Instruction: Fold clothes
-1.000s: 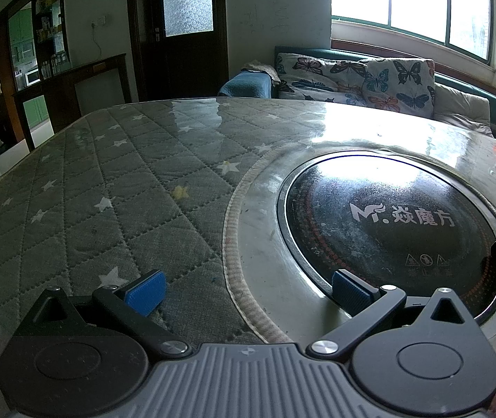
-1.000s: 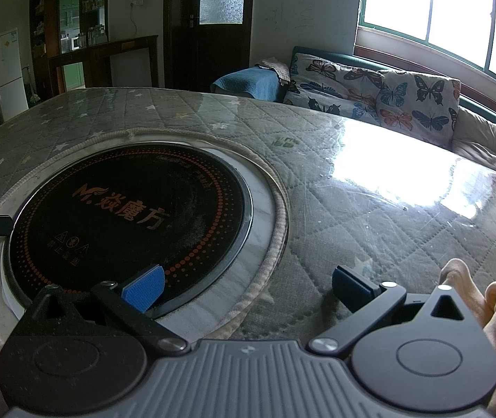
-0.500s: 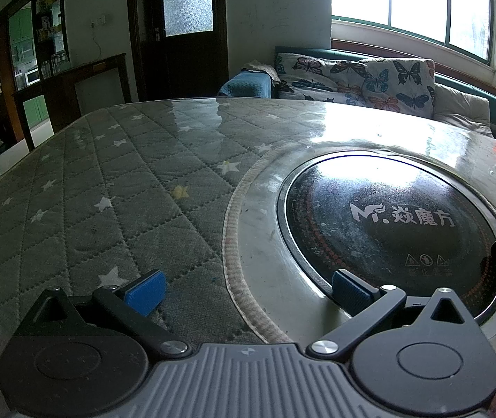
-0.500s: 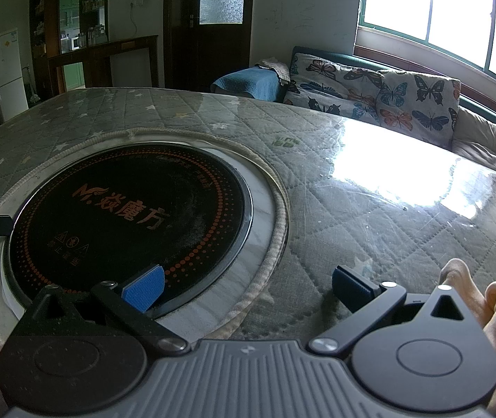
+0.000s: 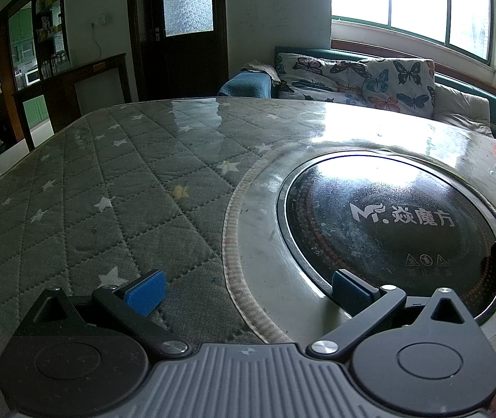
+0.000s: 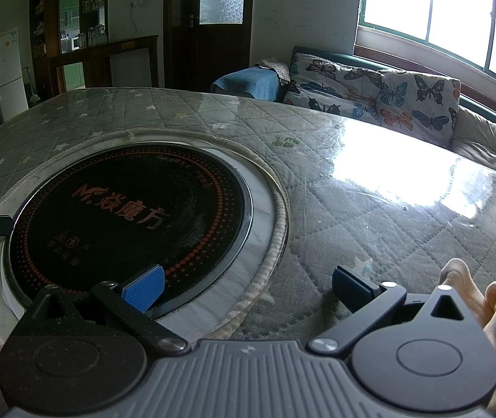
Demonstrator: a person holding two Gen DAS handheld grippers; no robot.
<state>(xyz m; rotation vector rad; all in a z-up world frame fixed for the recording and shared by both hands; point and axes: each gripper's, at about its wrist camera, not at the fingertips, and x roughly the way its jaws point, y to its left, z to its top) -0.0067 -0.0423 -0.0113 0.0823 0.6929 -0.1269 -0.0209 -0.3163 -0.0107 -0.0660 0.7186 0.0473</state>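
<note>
No clothes show on the table in either view. My left gripper [image 5: 248,291] is open and empty, low over the round table [image 5: 115,188] with its quilted star cover under glass. My right gripper [image 6: 248,287] is open and empty over the same table [image 6: 369,209]. A black round induction cooktop [image 5: 390,223] is set in the table's middle; it lies at the right of my left gripper and at the left of my right gripper [image 6: 126,216]. A fingertip of the other gripper shows at the edge of each view.
A sofa with butterfly cushions [image 5: 363,80] and a folded blue cloth [image 5: 246,85] stand beyond the table's far edge under the window. A dark door [image 5: 178,31] and a wooden cabinet [image 5: 73,83] are at the back left. A hand [image 6: 491,306] grips the right gripper.
</note>
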